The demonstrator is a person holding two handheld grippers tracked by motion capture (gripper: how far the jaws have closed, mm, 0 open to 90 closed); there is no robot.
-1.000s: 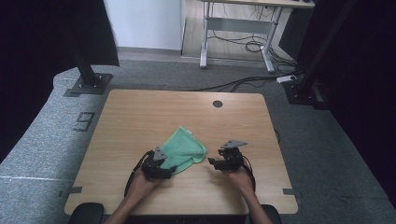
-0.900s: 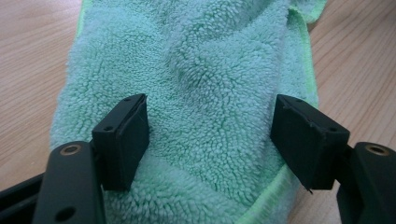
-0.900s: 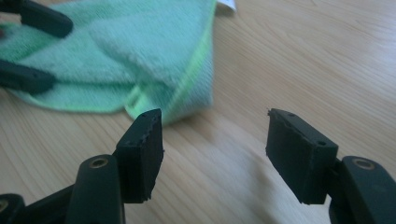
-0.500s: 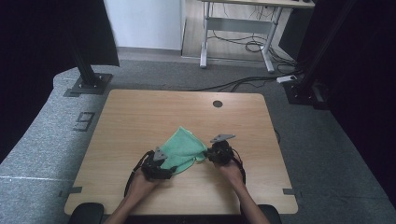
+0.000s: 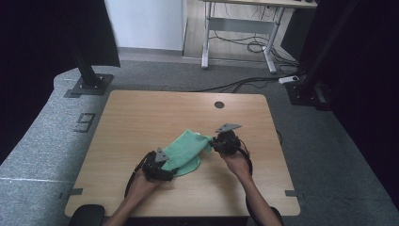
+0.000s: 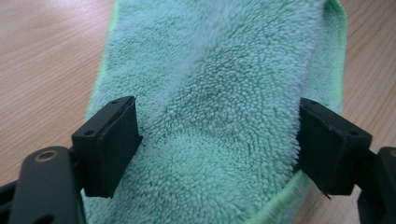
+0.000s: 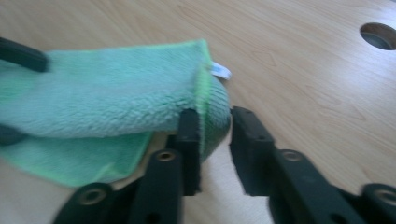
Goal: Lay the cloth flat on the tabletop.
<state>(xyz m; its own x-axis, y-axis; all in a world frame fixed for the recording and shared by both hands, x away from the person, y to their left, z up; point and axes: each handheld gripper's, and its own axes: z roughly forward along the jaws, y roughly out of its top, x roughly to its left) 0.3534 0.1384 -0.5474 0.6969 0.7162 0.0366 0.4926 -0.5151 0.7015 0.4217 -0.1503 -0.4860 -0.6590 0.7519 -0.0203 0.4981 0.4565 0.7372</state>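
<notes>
A green cloth (image 5: 188, 151) lay folded over on the worktop (image 5: 141, 117), a little near of the middle, running from the near left up toward the far right. The left gripper (image 5: 165, 170) sat at its near-left end. In the left gripper view the jaws stood wide, one on each side of a thick fold of cloth (image 6: 219, 116); they had just been opening, and whether the pads were pressing the pile I could not tell.

The right gripper (image 5: 215, 142) was at the far-right corner, its grey plate tilted up. In the right gripper view the cloth (image 7: 107, 102) bulged up off the wood at that corner — a rounded roll with a small white tag (image 7: 219, 71) at its edge. The jaws stood narrow with the rolled corner between them; the left jaw touched the cloth, while a slim gap showed beside the right one. They had just been opening a little.

Beyond the cloth, a round hole (image 5: 219, 104) sat near the far edge of the worktop. Both forearms came in from the near edge.
</notes>
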